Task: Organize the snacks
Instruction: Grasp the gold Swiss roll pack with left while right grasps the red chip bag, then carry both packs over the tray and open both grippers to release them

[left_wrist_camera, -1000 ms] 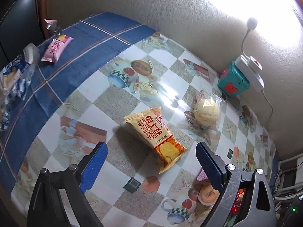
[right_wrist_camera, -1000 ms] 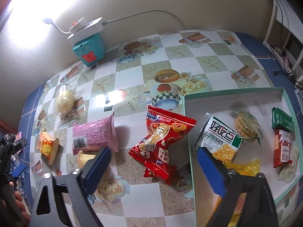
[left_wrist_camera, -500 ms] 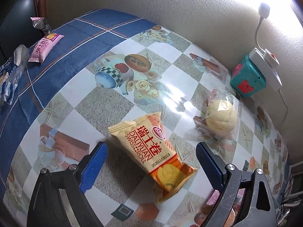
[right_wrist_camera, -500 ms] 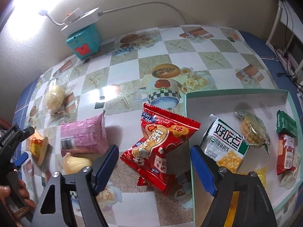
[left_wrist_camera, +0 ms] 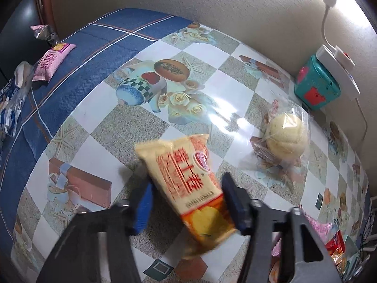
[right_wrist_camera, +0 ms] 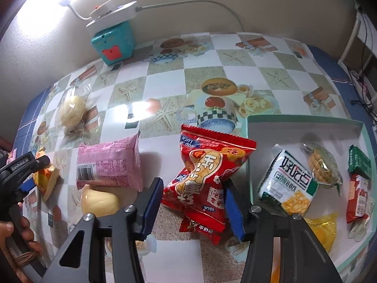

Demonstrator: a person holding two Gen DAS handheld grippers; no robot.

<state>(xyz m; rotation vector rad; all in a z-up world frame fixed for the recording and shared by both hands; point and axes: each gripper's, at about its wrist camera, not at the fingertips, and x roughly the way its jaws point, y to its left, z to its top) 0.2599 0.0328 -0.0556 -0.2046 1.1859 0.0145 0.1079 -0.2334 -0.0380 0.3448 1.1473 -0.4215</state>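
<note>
A yellow Swiss roll packet (left_wrist_camera: 186,184) lies on the patterned tablecloth. My left gripper (left_wrist_camera: 186,181) points down over it, its jaws closing, and both blue pads touch the packet's sides. The same gripper (right_wrist_camera: 23,172) shows at the left edge of the right wrist view, with the yellow packet (right_wrist_camera: 44,176) in it. A red snack packet (right_wrist_camera: 202,179) sits beside the green-rimmed tray (right_wrist_camera: 306,118). My right gripper (right_wrist_camera: 193,181) straddles its pinched middle, jaws closing and pads against both sides.
The tray holds several packets, among them a white-green one (right_wrist_camera: 287,179). A pink packet (right_wrist_camera: 109,167), a pale cake piece (right_wrist_camera: 99,200) and a wrapped bun (left_wrist_camera: 286,136) lie on the table. A teal box (left_wrist_camera: 315,89) stands by the wall. Another pink packet (left_wrist_camera: 50,63) lies far left.
Both grippers have come down onto their packets. Their jaws stood wide a second ago and have closed in on the yellow packet and the red packet.
</note>
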